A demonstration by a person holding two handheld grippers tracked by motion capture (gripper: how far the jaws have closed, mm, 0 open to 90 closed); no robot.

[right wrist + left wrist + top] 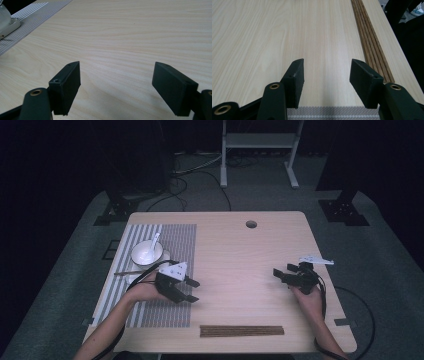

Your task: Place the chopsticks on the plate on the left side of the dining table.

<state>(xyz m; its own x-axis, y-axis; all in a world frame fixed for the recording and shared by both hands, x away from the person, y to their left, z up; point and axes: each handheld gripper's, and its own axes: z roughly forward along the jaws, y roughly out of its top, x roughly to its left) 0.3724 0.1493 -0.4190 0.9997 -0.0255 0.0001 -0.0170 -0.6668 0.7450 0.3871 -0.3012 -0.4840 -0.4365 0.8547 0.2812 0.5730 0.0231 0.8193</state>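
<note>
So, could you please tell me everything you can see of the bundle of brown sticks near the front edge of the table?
The bundle of thin brown wooden sticks lies flat on the light wooden table, parallel to its near edge and just inside it. The sticks are straight, similar in length, and packed side by side in a neat row; the left gripper view shows several with lengthwise grain. How many there are cannot be told. Nothing touches them except the tabletop.
</note>
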